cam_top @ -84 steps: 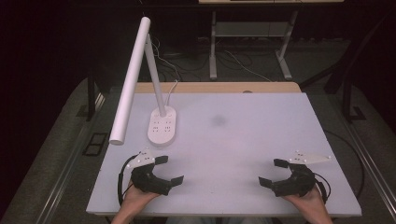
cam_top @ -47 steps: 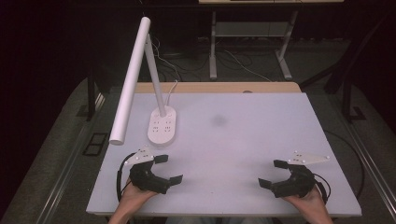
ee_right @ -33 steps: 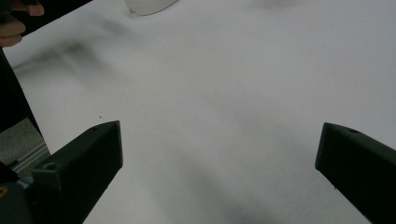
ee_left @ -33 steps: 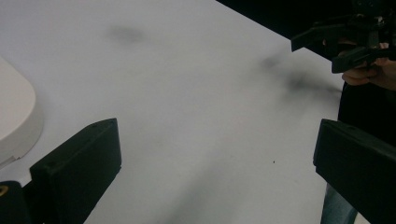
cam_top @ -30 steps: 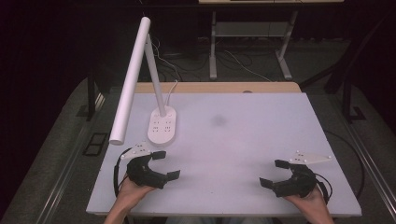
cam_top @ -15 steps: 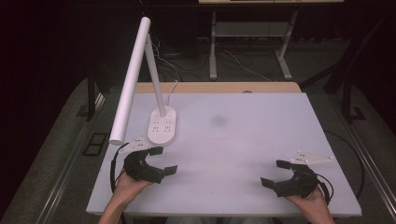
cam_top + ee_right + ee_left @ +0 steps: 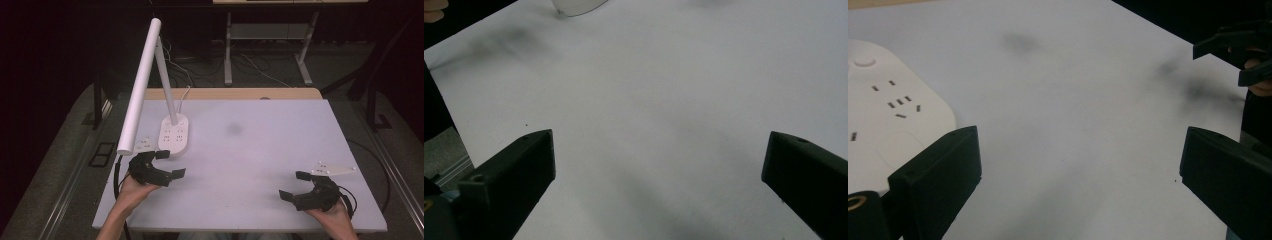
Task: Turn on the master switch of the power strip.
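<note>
A white desk lamp stands at the table's left, its flat base (image 7: 174,133) dotted with socket slots and its long tube head (image 7: 140,85) slanting down toward the front left. My left gripper (image 7: 170,163) sits just in front of that base, open, with nothing between its jaws. In the left gripper view the lamp base (image 7: 883,115) lies close on the left, beside one jaw. My right gripper (image 7: 295,185) rests near the front right edge of the table, open and empty. In the left gripper view the right gripper (image 7: 1243,50) appears far off at the upper right.
The white table (image 7: 250,150) has a faint grey smudge (image 7: 234,129) near its middle. A wooden strip (image 7: 230,93) runs along its far edge. Beyond it stand metal table legs (image 7: 228,47) and cables on a dark floor.
My left gripper has moved forward and left, from the front of the table up to the lamp base. The right gripper has stayed almost still.
</note>
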Tool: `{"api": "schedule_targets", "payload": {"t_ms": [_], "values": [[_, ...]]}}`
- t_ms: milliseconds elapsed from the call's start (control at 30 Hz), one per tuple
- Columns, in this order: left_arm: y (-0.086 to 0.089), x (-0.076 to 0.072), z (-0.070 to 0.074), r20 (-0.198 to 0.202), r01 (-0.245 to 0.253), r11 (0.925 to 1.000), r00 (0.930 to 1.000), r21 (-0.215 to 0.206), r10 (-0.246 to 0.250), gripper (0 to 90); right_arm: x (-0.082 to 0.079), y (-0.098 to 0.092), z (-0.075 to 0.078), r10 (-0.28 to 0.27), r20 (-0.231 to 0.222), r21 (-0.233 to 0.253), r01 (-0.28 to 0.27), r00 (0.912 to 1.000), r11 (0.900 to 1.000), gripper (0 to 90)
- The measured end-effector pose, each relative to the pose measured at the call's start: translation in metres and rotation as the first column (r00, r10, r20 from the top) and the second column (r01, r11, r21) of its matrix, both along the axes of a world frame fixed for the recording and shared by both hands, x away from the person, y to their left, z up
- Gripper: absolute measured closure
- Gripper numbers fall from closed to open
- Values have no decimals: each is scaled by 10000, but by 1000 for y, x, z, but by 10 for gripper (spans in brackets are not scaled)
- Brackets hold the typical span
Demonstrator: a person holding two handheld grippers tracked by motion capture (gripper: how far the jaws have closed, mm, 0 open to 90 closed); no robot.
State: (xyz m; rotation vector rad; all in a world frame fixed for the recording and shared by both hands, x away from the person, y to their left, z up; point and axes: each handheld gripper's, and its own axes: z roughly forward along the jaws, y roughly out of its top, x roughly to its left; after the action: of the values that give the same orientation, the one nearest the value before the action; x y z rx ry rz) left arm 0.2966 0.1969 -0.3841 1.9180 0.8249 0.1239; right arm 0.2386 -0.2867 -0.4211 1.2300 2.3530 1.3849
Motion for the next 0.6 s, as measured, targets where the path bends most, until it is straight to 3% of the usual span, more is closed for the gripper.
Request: {"api": "schedule_targets", "payload": {"t_ms": [433, 600], "values": [[5, 18, 11, -84, 43, 9986, 10000, 522, -39, 23, 0, 0, 0, -13, 31, -38, 13, 10000, 10000, 2], [8, 25, 12, -125, -58, 9988, 9999, 486, 65, 24, 0, 0, 0, -13, 23, -49, 13, 10000, 10000, 2]]}}
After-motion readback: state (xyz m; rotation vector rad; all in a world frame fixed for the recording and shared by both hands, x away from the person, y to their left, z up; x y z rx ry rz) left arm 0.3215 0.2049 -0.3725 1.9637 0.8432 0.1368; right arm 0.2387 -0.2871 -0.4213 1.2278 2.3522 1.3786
